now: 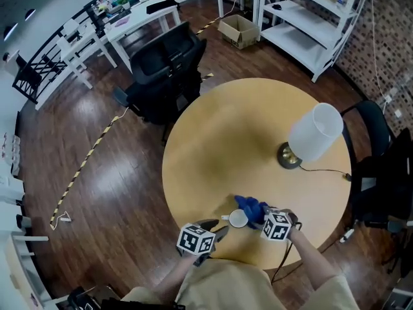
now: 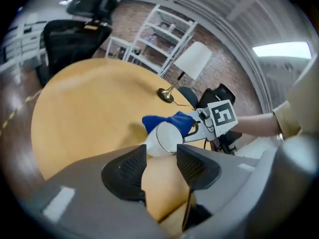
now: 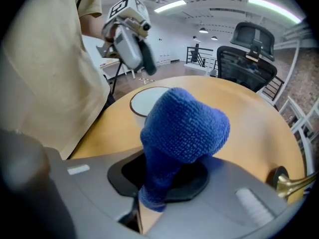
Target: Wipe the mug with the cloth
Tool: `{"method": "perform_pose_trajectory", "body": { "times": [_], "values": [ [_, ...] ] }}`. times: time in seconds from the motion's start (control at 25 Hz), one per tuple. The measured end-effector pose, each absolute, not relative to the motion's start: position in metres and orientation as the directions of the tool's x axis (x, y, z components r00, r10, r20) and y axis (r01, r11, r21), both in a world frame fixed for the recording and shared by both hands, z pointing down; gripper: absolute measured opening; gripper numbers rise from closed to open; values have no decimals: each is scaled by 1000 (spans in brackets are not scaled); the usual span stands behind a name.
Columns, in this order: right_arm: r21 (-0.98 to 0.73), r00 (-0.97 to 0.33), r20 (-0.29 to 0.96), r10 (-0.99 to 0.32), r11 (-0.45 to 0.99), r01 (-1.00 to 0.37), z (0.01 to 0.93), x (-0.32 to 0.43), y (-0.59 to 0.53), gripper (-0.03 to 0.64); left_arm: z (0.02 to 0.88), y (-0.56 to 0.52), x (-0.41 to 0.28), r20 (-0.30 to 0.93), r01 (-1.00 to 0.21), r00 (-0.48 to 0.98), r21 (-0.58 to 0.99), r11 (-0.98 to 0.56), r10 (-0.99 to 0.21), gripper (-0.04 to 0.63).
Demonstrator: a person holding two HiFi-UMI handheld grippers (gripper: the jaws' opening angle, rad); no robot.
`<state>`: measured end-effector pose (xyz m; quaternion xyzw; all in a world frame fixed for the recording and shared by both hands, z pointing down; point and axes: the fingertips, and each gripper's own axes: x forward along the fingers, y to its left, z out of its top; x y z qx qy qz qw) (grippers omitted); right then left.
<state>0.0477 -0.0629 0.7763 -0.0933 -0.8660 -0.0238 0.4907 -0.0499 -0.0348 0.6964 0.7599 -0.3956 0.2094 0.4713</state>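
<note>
A white-shaded lamp (image 1: 315,132) stands on the round table (image 1: 219,134), black chair (image 1: 164,70) beyond.

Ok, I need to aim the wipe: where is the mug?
In the head view the mug stands at the near edge of the table, between the left tool and the right tool holding the blue cloth.

Overhead, plus opposed close-ups around mug (image 1: 238,219)

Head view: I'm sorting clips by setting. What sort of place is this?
Probably an office or loft-style workspace: a black office chair, white shelving against a brick wall, and white desks on a wooden floor.
</note>
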Motion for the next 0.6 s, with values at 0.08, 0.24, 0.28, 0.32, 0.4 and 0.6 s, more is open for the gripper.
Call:
{"method": "perform_pose_trajectory", "body": {
  "times": [0.08,0.24,0.28,0.32,0.4,0.6],
  "values": [
    [-46,-507,852,131,983,178,777,47,-62,74,712,-17,-27,673,-753,632,650,-101,-383,183],
    [-28,-508,852,122,982,188,778,48,-60,74,722,-31,-2,605,-647,634,756,98,-481,192],
    [-25,-509,852,120,982,189,778,49,-60,74,724,-37,-5,614,-650,603,748,132,-509,177],
    [-23,-511,851,119,981,191,779,49,-60,74,726,-42,-11,631,-662,569,732,162,-528,160],
    [-21,-512,850,125,979,204,779,48,-56,74,733,-47,-20,670,-683,516,698,215,-533,143],
    [-7,-517,848,120,977,215,780,39,-46,74,748,-52,-31,740,-724,451,630,280,-499,169]
  ]
}}
